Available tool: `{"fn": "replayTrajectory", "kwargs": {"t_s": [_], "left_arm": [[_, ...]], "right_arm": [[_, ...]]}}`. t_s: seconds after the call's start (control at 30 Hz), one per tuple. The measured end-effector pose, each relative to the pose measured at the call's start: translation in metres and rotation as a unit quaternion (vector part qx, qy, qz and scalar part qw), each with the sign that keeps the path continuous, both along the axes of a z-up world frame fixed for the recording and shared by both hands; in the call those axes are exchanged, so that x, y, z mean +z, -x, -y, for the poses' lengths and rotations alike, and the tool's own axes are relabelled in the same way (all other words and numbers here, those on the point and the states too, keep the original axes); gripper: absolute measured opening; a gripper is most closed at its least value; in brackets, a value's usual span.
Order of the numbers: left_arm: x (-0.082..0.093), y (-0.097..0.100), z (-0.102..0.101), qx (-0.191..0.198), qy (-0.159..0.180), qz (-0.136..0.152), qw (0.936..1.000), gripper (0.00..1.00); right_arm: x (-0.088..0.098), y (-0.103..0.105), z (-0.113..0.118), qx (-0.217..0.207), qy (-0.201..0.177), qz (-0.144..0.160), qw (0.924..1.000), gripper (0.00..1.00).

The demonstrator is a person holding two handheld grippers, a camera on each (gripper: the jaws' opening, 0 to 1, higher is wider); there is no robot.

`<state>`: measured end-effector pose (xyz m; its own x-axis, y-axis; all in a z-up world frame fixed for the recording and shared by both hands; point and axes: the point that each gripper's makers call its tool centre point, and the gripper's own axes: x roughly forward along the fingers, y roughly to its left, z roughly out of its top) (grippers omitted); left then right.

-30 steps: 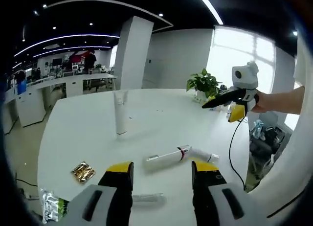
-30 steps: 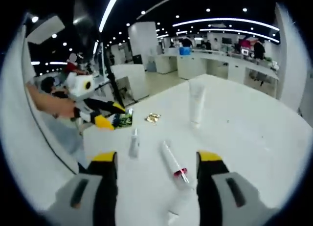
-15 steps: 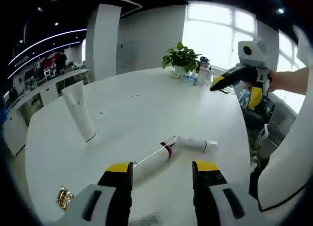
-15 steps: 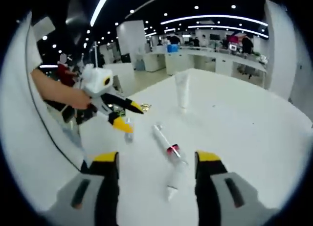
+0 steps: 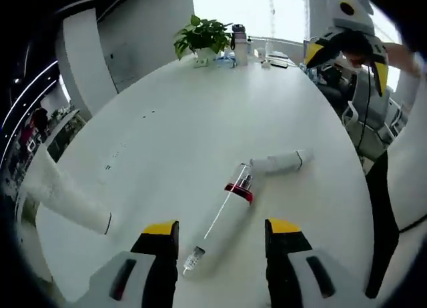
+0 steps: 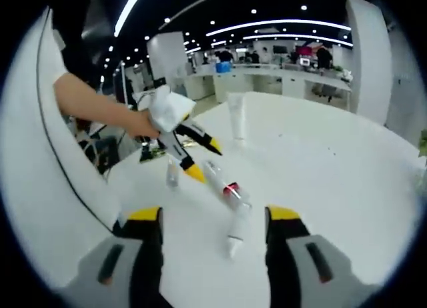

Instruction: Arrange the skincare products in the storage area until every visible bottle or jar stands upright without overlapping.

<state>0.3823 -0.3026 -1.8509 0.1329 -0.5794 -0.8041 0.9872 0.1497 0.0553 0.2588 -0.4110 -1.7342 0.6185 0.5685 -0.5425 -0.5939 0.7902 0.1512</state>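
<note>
1. two yellow-tipped jaws of the left gripper (image 5: 220, 238) are standing apart at lower centre of the left gripper view, released, flanking the base of a white bottle with a red band (image 5: 222, 221) lying flat on the white table (image 5: 200, 115).
2. one smaller white tube (image 5: 280, 163) is lying just beyond it, right of centre.
3. one upright white tube (image 5: 67, 200) is leaning in at the left edge.
4. right gripper (image 6: 212, 218) is hanging released at lower centre of the right gripper view, over the lying products.
5. potted plant (image 5: 203, 36) is sitting at upper centre.
</note>
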Motion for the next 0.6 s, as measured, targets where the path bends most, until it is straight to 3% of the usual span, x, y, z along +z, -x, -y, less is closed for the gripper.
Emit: {"fn": "replayTrajectory", "kwargs": {"t_s": [0.13, 0.23, 0.33, 0.5, 0.6], "left_arm": [[-0.015, 0.001, 0.001, -0.038, -0.038, 0.0, 0.9986, 0.53], [-0.024, 0.0, 0.002, -0.038, -0.052, -0.014, 0.9978, 0.53], [-0.031, -0.006, 0.0, -0.043, -0.079, -0.008, 0.9959, 0.5], [-0.042, -0.009, 0.0, -0.08, -0.128, -0.007, 0.9885, 0.48], [-0.048, -0.013, -0.002, -0.111, -0.167, 0.004, 0.9796, 0.46]], "right_arm": [[-0.002, 0.004, 0.002, -0.004, 0.0, -0.002, 1.0, 0.6], [-0.004, 0.006, 0.003, -0.004, 0.003, -0.004, 1.0, 0.6], [-0.007, 0.009, 0.004, -0.004, 0.007, -0.007, 0.9999, 0.6], [-0.012, 0.012, 0.005, -0.002, 0.013, -0.012, 0.9998, 0.6], [-0.014, 0.012, 0.007, -0.004, 0.016, -0.016, 0.9997, 0.6]]}}
